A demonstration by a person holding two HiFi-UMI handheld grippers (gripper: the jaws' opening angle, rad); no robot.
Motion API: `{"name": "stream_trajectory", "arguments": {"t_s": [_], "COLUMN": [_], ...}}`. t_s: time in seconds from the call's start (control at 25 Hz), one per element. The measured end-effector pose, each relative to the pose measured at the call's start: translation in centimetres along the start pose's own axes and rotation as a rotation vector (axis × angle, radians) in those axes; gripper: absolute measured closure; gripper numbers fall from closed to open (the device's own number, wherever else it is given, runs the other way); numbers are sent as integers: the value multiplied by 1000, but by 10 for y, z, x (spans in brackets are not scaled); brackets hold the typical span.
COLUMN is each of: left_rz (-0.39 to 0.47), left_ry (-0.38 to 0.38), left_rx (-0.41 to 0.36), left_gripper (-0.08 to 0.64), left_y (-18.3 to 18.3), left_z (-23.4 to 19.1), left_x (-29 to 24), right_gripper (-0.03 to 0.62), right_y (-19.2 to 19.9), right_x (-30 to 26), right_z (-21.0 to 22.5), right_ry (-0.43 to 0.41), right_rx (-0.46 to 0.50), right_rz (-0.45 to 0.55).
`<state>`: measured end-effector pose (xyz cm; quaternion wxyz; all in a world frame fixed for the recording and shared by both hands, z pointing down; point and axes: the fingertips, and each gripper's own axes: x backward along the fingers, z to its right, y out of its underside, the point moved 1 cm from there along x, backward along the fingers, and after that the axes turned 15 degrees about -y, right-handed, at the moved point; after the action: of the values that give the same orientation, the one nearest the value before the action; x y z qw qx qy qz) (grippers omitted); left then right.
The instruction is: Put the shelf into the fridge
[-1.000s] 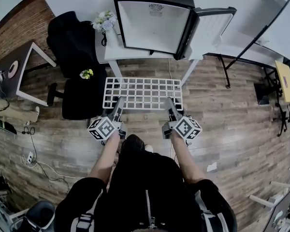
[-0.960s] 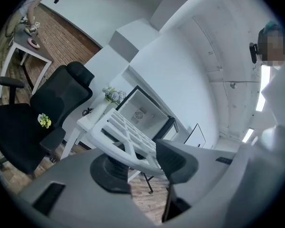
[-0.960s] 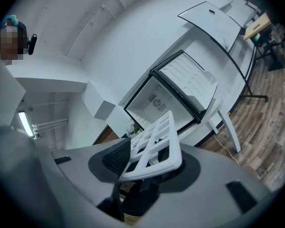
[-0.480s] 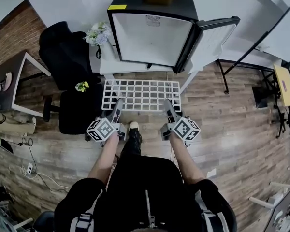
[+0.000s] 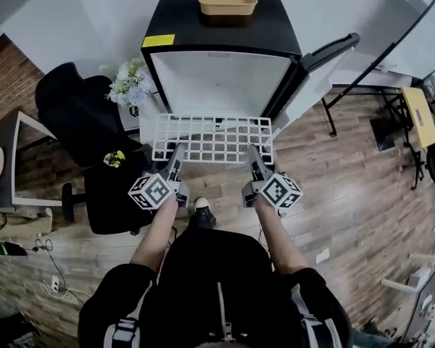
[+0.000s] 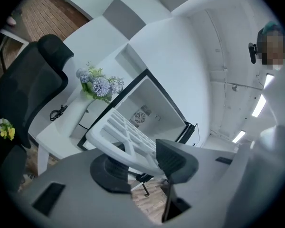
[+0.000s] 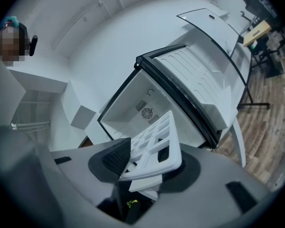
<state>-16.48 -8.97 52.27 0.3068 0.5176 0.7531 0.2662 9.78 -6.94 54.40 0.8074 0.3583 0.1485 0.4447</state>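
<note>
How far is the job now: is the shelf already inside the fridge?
Not yet. Done: the fridge door stands open and the shelf is lifted, its near edge clamped by the left gripper and right gripper. In hand: it is held roughly flat at the fridge mouth. Left: slide it in, let go.
</note>
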Motion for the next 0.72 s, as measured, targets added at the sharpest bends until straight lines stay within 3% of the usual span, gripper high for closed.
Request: {"name": "stream_trajectory", "arguments": {"t_s": [0.24, 0.4, 0.72], "left_rz": [-10, -6, -9], "left_ry": [32, 48, 10], "left_rx": [1, -2, 14], "left_gripper": [391, 391, 391], "left_y": [-16, -13, -18], "left_z": [-1, 1, -1], "left_x": [-33, -24, -56], "right_gripper": [411, 411, 413], "right_y": [-14, -10, -27], "right_x": [-26, -16, -47], "right_z": [9, 4, 25], "right_ry": [16, 8, -3], "right_rx": [18, 22, 12], "right_rz": [29, 46, 6]}}
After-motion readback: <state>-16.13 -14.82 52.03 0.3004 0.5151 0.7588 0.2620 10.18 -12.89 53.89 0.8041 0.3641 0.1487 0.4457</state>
